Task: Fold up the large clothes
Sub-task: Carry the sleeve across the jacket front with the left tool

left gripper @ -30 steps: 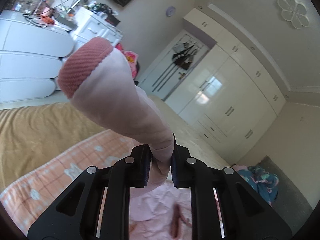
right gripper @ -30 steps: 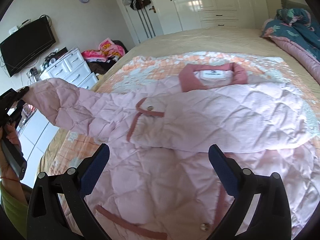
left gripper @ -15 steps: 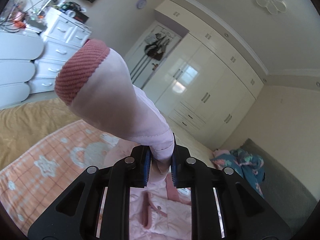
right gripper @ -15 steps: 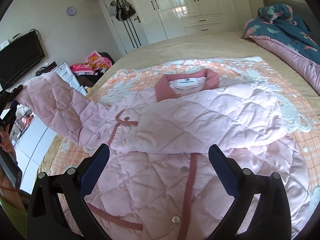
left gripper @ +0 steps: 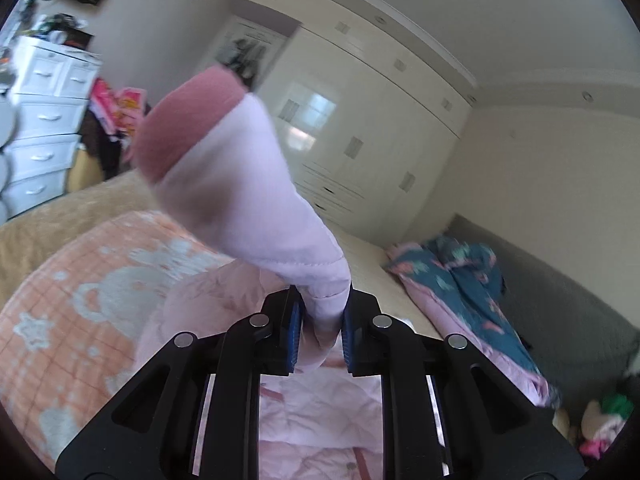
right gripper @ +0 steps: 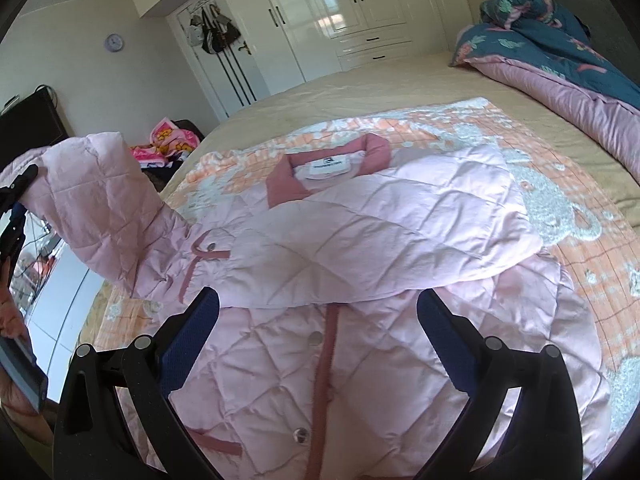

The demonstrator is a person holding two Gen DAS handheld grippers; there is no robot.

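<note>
A: Where was the pink quilted jacket (right gripper: 360,264) found?

B: It was spread front-up on the bed (right gripper: 400,92), one sleeve already laid across the chest. The other sleeve (left gripper: 248,200) was held raised off the jacket's side, clamped near its cuff by the left gripper (left gripper: 320,334).

A: And the right gripper (right gripper: 318,344)?

B: It was held above the hem with its jaws wide apart, nothing gripped. The raised sleeve's long axis was judged to point back toward the chest, so the left was the nearer hand.

Pink quilted jacket (right gripper: 360,240) spread on bed (right gripper: 400,92), one sleeve (right gripper: 100,200) lifted — right gripper (right gripper: 318,320) spread wide above it

Jacket (right gripper: 360,248) on blanket (right gripper: 580,280) on bed (right gripper: 400,92) (quilt (right gripper: 560,52) right).
</note>
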